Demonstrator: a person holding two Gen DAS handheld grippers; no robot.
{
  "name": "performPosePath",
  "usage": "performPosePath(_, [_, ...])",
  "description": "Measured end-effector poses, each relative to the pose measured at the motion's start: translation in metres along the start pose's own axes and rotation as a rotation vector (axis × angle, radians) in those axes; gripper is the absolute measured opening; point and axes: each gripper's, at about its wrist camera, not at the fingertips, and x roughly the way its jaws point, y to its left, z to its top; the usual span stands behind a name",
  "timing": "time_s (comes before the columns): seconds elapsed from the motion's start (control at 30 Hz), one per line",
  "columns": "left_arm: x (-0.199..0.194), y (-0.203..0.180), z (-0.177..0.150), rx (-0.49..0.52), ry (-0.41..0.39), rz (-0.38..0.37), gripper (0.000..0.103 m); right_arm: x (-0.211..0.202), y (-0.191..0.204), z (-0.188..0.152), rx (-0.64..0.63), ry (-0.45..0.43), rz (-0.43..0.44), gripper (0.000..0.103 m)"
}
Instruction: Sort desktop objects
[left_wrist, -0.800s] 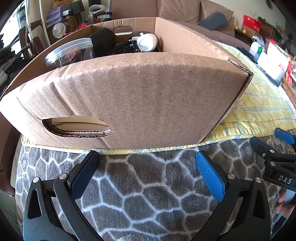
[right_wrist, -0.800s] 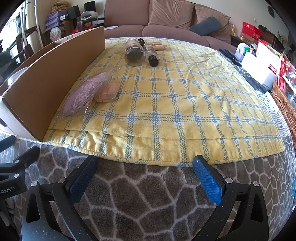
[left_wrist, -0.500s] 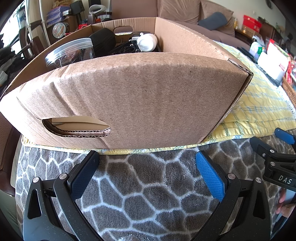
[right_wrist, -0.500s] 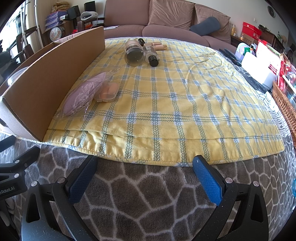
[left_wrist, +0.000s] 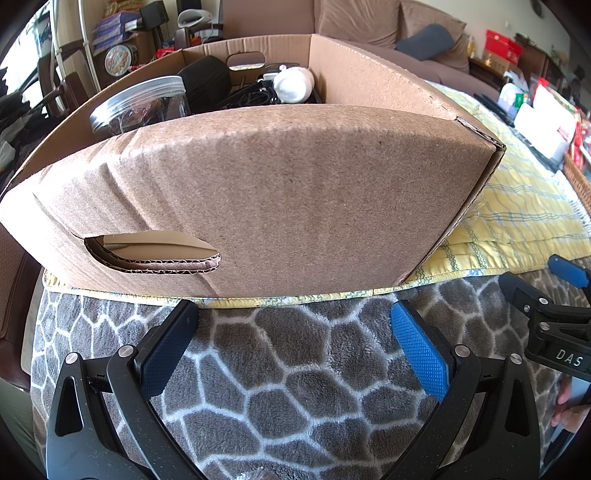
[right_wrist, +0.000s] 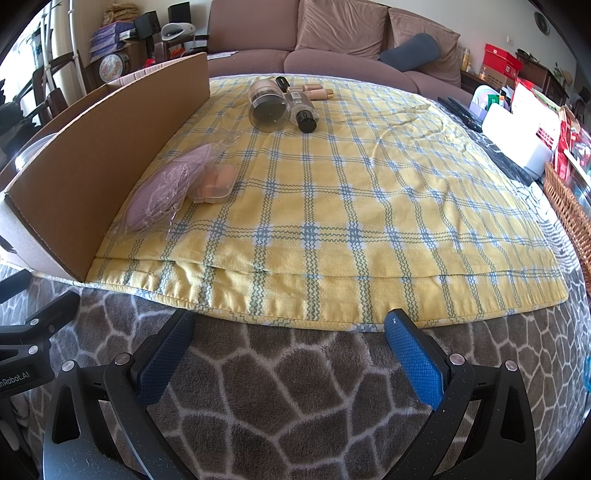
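Observation:
A big cardboard box (left_wrist: 277, 192) fills the left wrist view; inside it show a clear jar with a silver lid (left_wrist: 140, 99), a black case (left_wrist: 205, 81) and a white bottle (left_wrist: 291, 83). My left gripper (left_wrist: 291, 332) stands open just in front of the box, over the grey fleece. On the yellow checked cloth (right_wrist: 369, 206) lie a purple item in a clear bag (right_wrist: 166, 188), a small case with orange sponges (right_wrist: 218, 181), a clear jar on its side (right_wrist: 267, 105) and a dark-capped bottle (right_wrist: 304, 110). My right gripper (right_wrist: 288, 332) is open and empty at the cloth's near edge.
The box wall (right_wrist: 103, 162) borders the cloth on the left. A white container (right_wrist: 517, 136) and a wicker basket (right_wrist: 569, 210) stand at the right edge. A brown sofa (right_wrist: 332, 48) runs behind. The other gripper (left_wrist: 546, 317) shows at the right of the left wrist view.

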Motion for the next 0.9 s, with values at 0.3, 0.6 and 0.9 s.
performPosePath(0.3, [0.0,0.0,0.0,0.0,0.0,0.0,0.103,0.0,0.0,0.0,0.0,0.0,0.0,0.103])
performPosePath(0.6, [0.0,0.0,0.0,-0.001,0.004,-0.002,0.103,0.001,0.001,0.0,0.001,-0.001,0.0,0.103])
performPosePath(0.9, [-0.034,-0.001,-0.003,0.046,-0.061,-0.038,0.103,-0.012,0.002,0.003,0.013,-0.012,0.005,0.103])
